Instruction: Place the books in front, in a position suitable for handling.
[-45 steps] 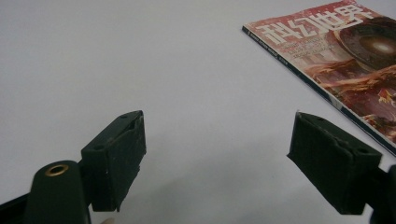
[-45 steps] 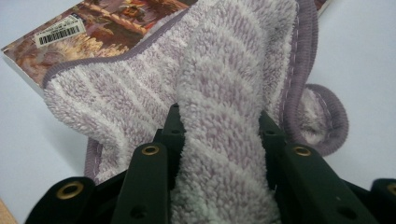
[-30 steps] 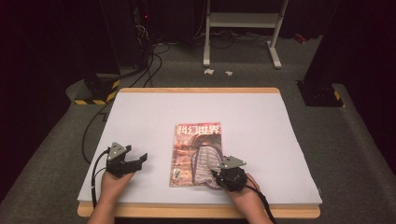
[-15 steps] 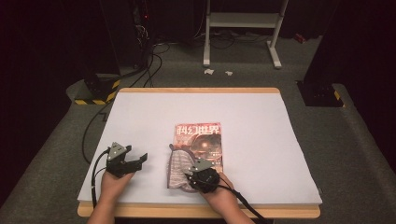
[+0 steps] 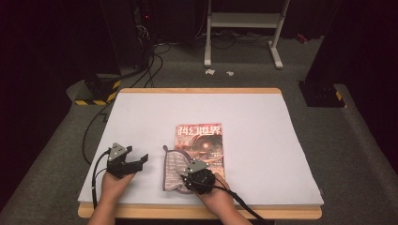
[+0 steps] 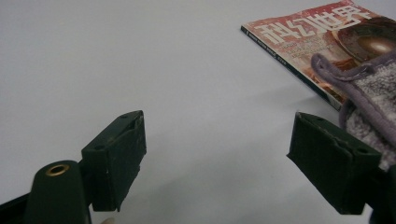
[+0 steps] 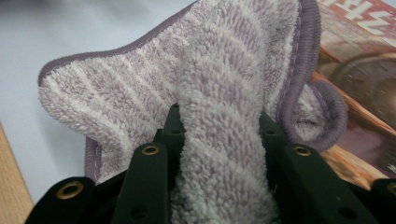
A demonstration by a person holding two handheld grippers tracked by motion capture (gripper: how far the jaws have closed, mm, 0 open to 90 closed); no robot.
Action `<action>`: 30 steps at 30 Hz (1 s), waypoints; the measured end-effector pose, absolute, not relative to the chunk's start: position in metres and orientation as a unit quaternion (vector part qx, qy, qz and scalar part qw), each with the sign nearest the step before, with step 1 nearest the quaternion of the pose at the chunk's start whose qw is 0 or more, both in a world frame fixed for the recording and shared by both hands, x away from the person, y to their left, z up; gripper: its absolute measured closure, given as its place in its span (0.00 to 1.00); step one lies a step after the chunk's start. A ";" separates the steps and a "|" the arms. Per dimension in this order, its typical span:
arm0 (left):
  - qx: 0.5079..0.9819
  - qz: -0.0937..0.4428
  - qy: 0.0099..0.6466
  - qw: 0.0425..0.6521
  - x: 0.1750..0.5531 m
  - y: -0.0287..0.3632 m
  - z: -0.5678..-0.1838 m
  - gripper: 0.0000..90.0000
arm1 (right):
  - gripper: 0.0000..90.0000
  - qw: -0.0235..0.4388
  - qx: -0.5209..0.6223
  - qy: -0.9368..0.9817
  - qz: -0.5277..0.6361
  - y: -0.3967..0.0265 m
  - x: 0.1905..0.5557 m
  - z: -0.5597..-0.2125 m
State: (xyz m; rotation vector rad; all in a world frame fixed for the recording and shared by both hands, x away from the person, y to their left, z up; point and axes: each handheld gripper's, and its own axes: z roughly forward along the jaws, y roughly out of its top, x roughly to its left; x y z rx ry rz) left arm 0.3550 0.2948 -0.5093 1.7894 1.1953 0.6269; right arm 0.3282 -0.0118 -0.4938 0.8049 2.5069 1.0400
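A striped lilac-and-white towel (image 5: 174, 166) lies bunched over the lower left corner of a red magazine (image 5: 202, 138) on the white sheet. My right gripper (image 5: 188, 172) sits at the towel's near end. In the right gripper view, that gripper (image 7: 219, 126) is shut on a raised fold of the towel (image 7: 224, 84), with the magazine (image 7: 369, 60) behind it. My left gripper (image 5: 140, 161) rests to the left of the towel, open with nothing between its fingers. In the left gripper view, that gripper (image 6: 219, 154) stands over bare sheet, with the towel (image 6: 373, 88) and magazine (image 6: 299, 32) at the right.
The white sheet (image 5: 263, 122) covers a wooden table whose front edge (image 5: 155, 212) runs just below the hands. Beyond the table are cables (image 5: 141, 70), a yellow-black striped block (image 5: 94, 96) and a white metal stand (image 5: 244, 21) on the dark floor.
My right gripper has moved left with the towel, dragging it from the middle of the magazine's lower half to its left edge. The left hand has stayed put.
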 end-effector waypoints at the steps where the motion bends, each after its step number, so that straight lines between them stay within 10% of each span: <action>1: 0.719 0.252 0.480 0.435 0.355 0.295 -0.509 0.21 | 0.73 0.155 0.285 0.873 0.363 -0.015 0.329 -0.494; 30: 0.720 0.255 0.479 0.432 0.355 0.294 -0.509 0.22 | 0.73 0.187 0.374 0.832 0.365 -0.125 0.330 -0.494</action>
